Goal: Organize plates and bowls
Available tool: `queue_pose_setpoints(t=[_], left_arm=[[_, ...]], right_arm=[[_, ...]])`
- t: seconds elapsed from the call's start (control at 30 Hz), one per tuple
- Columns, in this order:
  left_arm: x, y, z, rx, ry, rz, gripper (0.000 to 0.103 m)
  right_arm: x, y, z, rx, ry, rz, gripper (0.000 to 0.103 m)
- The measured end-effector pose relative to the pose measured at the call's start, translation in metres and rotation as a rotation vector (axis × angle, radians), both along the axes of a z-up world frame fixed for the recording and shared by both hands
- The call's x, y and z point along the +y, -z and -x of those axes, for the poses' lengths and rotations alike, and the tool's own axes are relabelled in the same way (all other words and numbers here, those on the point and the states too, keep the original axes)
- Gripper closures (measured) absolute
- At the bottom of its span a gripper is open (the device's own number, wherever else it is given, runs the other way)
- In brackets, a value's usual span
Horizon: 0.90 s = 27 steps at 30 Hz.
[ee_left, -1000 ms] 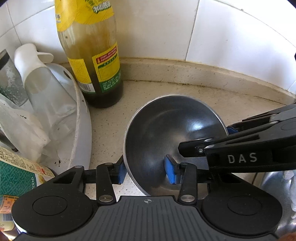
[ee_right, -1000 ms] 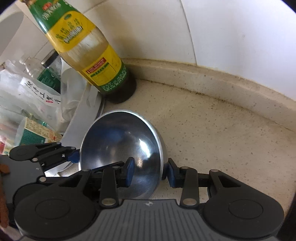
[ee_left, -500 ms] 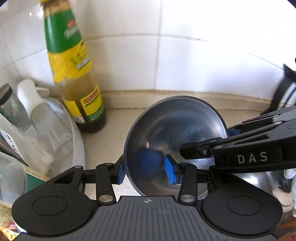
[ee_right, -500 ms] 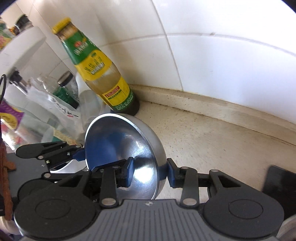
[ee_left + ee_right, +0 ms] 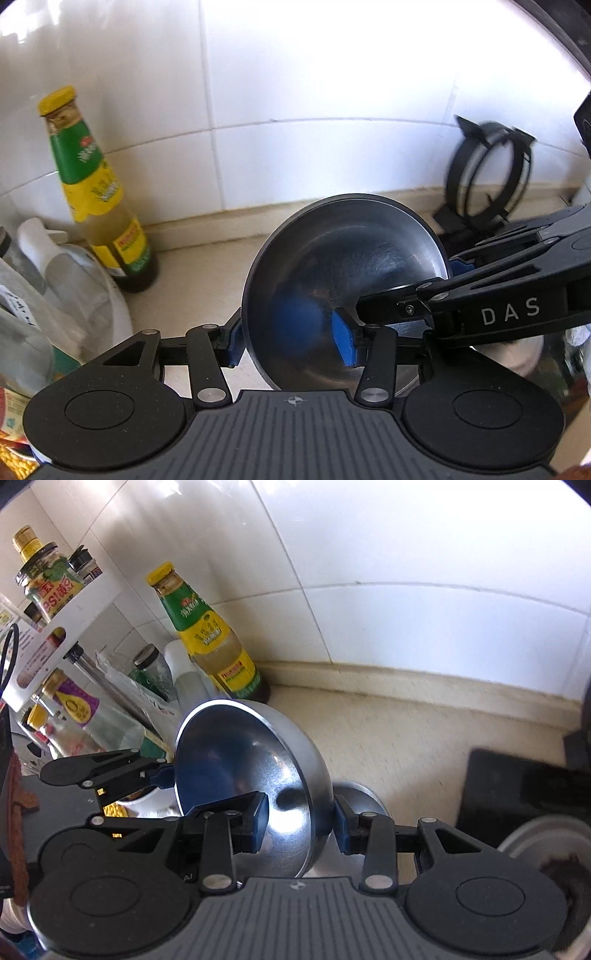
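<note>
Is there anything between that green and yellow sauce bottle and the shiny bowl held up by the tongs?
Nothing. In the left wrist view, only bare speckled countertop shows between the sauce bottle and the steel bowl.

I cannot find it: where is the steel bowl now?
In both views the steel bowl hangs tilted above the counter, gripped by both tongs, right of the green-labelled bottle.

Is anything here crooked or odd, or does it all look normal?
The steel bowl is tipped on edge, off the counter, pinched at opposite sides of its rim by the left gripper and right gripper. Nothing looks spilled or broken.
</note>
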<state>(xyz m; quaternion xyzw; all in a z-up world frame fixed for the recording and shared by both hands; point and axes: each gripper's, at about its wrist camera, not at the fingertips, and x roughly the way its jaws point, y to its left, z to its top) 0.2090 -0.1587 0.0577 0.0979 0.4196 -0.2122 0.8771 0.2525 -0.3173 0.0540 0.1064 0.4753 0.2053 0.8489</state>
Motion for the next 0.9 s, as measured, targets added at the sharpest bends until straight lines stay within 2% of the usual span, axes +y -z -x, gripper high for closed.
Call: queue_pose_setpoints(t=[0.4, 0.57, 0.7, 0.9], left_arm=[[-0.013, 0.017, 0.024, 0.06, 0.061, -0.027, 0.05], [-0.012, 0.018, 0.027, 0.025, 0.052, -0.047, 0.048], [-0.007, 0.011, 0.031, 0.005, 0.048, -0.037, 0.038], [-0.006, 0.004, 0.043, -0.025, 0.063, -0.034, 0.031]], right_arm=[[-0.006, 0.016, 0.021, 0.063, 0.042, 0.04, 0.062], [-0.009, 0.016, 0.023, 0.042, 0.066, 0.089, 0.059], [-0.016, 0.012, 0.024, 0.026, 0.079, 0.091, 0.055], [-0.019, 0.012, 0.02, 0.023, 0.074, 0.072, 0.052]])
